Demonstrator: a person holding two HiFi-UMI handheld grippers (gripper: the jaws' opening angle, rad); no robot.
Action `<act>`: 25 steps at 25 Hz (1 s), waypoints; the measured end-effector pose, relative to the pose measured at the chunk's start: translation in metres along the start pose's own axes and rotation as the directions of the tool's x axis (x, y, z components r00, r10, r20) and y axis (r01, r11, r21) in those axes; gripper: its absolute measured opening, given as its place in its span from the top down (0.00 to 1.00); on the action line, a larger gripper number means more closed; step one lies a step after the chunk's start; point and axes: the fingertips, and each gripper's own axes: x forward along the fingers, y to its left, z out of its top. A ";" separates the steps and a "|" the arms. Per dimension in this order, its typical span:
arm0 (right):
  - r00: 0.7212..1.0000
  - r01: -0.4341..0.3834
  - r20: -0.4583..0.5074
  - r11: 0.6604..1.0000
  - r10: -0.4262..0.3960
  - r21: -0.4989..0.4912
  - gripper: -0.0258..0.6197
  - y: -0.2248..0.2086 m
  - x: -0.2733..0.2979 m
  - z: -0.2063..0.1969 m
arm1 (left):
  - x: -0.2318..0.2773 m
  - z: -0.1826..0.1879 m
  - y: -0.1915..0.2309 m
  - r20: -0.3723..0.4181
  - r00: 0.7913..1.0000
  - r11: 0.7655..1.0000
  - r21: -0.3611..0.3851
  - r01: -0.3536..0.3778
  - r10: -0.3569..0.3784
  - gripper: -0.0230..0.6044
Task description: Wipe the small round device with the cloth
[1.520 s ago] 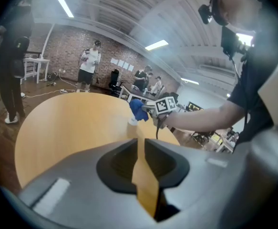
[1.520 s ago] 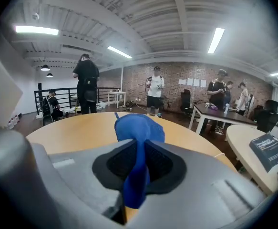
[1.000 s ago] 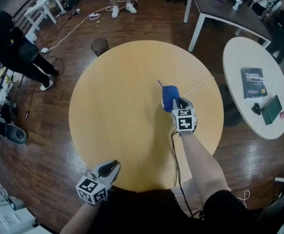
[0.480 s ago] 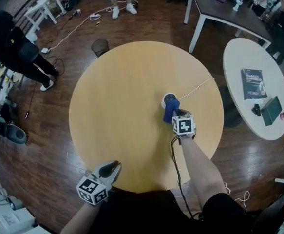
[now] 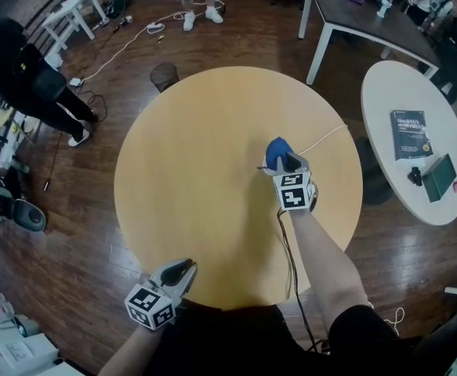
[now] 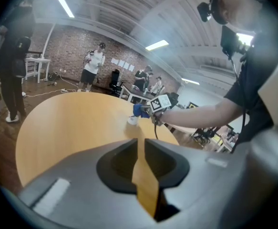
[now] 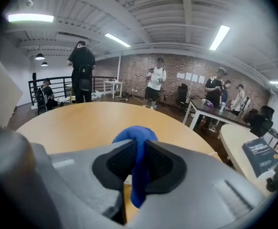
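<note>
My right gripper [image 5: 289, 163] reaches over the right-middle of the round wooden table [image 5: 197, 155] and is shut on a bunched blue cloth [image 5: 275, 152]. The cloth [image 7: 135, 133] bulges out past the jaws and hangs down between them. In the head view it covers the small round device. From the left gripper view the white device [image 6: 132, 120] shows on the tabletop just under the blue cloth [image 6: 139, 109]. A white cable [image 5: 322, 138] runs from there to the table's right edge. My left gripper [image 5: 183, 270] rests at the near edge, jaws drawn almost together with nothing between them.
A white round table [image 5: 385, 92] at the right carries a book [image 5: 408, 134] and a green box [image 5: 437, 175]. A dark desk [image 5: 369, 18] stands behind it. A waste bin [image 5: 164, 74] sits beyond the far edge. Several people stand around the room.
The right gripper drew the cloth back toward me, baring the white device, then pushed it forward over the device again. The left gripper stayed still.
</note>
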 end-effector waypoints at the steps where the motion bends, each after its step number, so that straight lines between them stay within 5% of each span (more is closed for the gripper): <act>1: 1.000 -0.005 -0.002 1.000 0.005 -0.015 0.89 0.003 -0.001 0.002 | -0.001 0.000 0.001 0.001 1.000 1.000 -0.002 -0.003 0.003 0.88; 13: 0.999 -0.043 -0.014 0.976 0.041 -0.212 0.89 0.028 -0.004 0.003 | -0.002 -0.003 0.002 0.000 1.000 1.000 -0.008 -0.004 0.004 0.88; 18: 0.996 -0.084 -0.037 0.931 0.076 -0.354 0.89 0.050 -0.006 -0.004 | -0.001 -0.004 0.002 -0.008 1.000 1.000 -0.007 0.001 -0.001 0.88; 25: 0.991 -0.128 -0.070 0.930 0.110 -0.345 0.89 0.064 -0.005 -0.014 | -0.004 0.000 0.006 -0.009 1.000 1.000 0.000 -0.002 0.002 0.88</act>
